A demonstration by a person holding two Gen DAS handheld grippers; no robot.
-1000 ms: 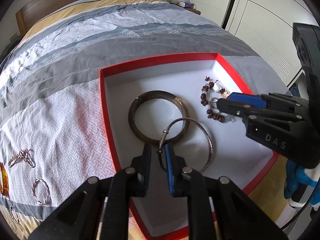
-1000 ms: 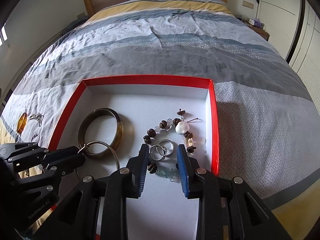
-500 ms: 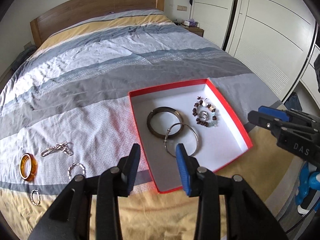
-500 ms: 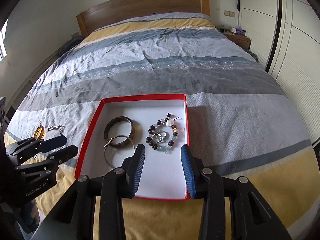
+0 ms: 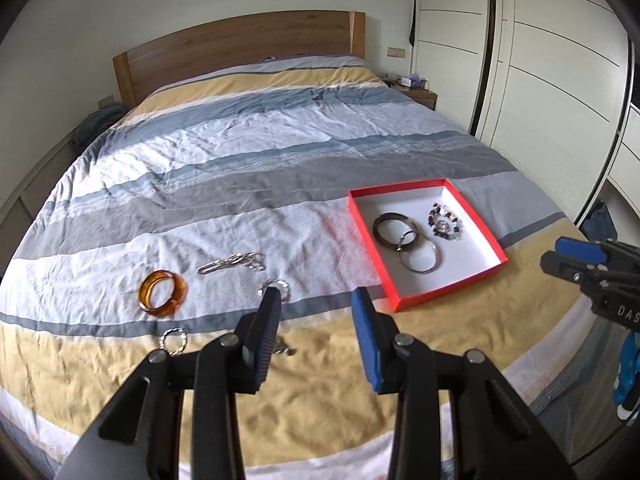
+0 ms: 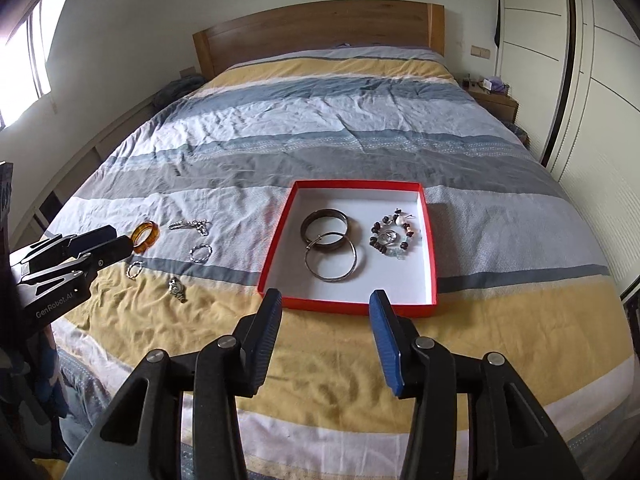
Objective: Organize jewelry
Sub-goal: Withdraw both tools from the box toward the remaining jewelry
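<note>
A red box (image 6: 430, 240) (image 5: 374, 260) with a white floor lies on the striped bed. Inside are a dark bangle (image 6: 325, 227), a thin silver hoop (image 6: 331, 262) (image 5: 420, 258) and a beaded bracelet (image 6: 394, 236) with small rings. Left of the box on the cover lie an amber bangle (image 5: 162, 293) (image 6: 145, 235), a silver chain (image 5: 234, 262), two twisted silver rings (image 6: 200, 253) (image 6: 134, 269) and a small watch (image 6: 177, 289). My left gripper (image 5: 316, 306) hangs above the bed's near edge, open and empty. My right gripper (image 6: 325, 308), its jaws opening, holds nothing, high before the box.
The wooden headboard (image 6: 320, 32) stands at the far end. White wardrobe doors (image 5: 560, 100) line the right side, with a bedside table (image 6: 496, 100) beyond. A window (image 6: 24, 52) is on the left wall.
Both grippers let go of the rings in the box, opened, and pulled back and up, so the whole bed and the loose jewelry left of the box now show.
</note>
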